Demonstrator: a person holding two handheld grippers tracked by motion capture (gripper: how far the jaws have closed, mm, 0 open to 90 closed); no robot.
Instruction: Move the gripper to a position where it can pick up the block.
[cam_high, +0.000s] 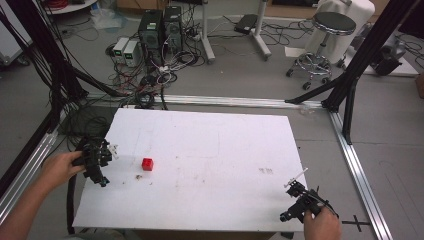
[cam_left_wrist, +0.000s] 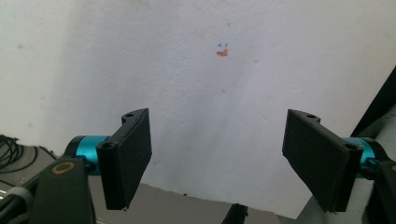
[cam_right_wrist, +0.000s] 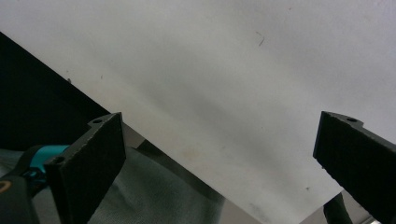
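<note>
A small red cube (cam_high: 147, 164) sits on the white table board (cam_high: 210, 145), left of centre. My left gripper (cam_high: 98, 159) is held by a hand at the board's left edge, a short way left of the cube and apart from it. In the left gripper view my left gripper (cam_left_wrist: 217, 140) has its black jaws wide apart over bare white board, with nothing between them. My right gripper (cam_high: 300, 199) is held at the front right corner of the board, far from the cube. The right gripper view shows my right gripper (cam_right_wrist: 219, 140) open and empty above the board's edge.
Faint brown stains (cam_high: 139, 176) and a grey smudge (cam_high: 266, 171) mark the board; a small orange and blue mark (cam_left_wrist: 222, 51) lies ahead of the left jaws. Beyond the table are tangled cables (cam_high: 150, 75), computer towers (cam_high: 160, 27), a stool (cam_high: 325, 30) and black frame posts (cam_high: 360, 60).
</note>
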